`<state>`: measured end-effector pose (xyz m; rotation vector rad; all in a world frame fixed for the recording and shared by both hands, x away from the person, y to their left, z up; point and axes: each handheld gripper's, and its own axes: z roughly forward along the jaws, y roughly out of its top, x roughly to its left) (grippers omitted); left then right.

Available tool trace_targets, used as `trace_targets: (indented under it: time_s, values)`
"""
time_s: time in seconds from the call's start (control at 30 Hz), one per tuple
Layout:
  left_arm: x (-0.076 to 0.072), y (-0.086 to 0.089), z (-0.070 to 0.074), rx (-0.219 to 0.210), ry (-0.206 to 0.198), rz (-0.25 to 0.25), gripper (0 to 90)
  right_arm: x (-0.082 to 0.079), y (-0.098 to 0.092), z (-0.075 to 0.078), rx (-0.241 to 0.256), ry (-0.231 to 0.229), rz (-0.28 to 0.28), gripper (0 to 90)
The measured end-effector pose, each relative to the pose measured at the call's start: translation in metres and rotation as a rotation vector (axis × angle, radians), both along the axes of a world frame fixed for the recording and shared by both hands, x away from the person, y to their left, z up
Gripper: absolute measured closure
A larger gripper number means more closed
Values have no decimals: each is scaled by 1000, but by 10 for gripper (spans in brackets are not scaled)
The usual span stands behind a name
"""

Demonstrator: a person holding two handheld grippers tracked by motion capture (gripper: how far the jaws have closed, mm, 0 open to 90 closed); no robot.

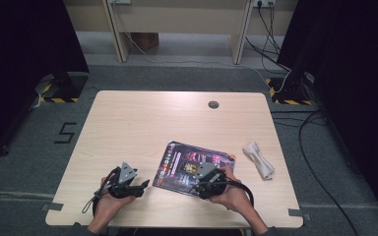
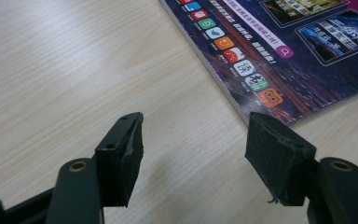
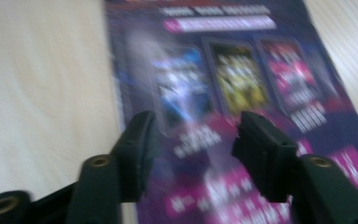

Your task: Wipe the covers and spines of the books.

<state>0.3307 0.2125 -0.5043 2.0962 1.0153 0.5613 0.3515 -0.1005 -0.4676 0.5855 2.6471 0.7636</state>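
Observation:
A dark purple magazine lies flat on the wooden table, near the front middle. My left gripper rests low on the table just left of the magazine's near corner, jaws wide apart with bare wood between them. The magazine's spine edge with coloured app icons runs past its right jaw. My right gripper hovers over the magazine's front edge, open, with the blurred printed cover showing between its jaws.
A crumpled white cloth lies at the right of the table, beside the magazine. A round grey cable hole sits near the far edge. Cables trail on the floor at the right. Bare wood spans the table's left and far parts.

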Motion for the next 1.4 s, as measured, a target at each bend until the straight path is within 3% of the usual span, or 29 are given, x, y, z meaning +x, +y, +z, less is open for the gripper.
trace_targets:
  time_s: [0.1,0.2,0.33,0.57,0.67,0.77,0.9,1.0,1.17,1.27,1.4]
  values:
    - [0,-2,0,-2,5,8,329,0,-18,-4,45,-3,-122,351]
    - [1,-3,0,-20,12,12,293,-5,-35,-8,91,15,-185,319]
    - [4,-5,1,-41,15,17,256,-15,-52,-13,113,35,-232,294]
    - [23,-22,0,-53,1,0,232,-33,-71,-17,109,30,-272,280]
    - [31,-35,-3,-27,9,-24,229,-42,-72,-22,100,40,-249,278]
    - [37,-44,-5,-11,11,-28,229,-47,-72,-22,75,23,-226,271]
    - [42,-51,-8,6,11,-23,217,-48,-73,-25,49,12,-235,271]
    - [41,-52,-7,18,-4,-45,238,-46,-75,-27,48,13,-249,250]
    - [36,-53,-9,19,-33,-87,352,-46,-73,-27,31,2,-238,224]
    - [32,-52,-8,16,-16,-107,380,-44,-77,-27,38,-2,-253,227]
    - [23,-54,-7,26,-22,-127,416,-40,-80,-27,32,-13,-289,238]
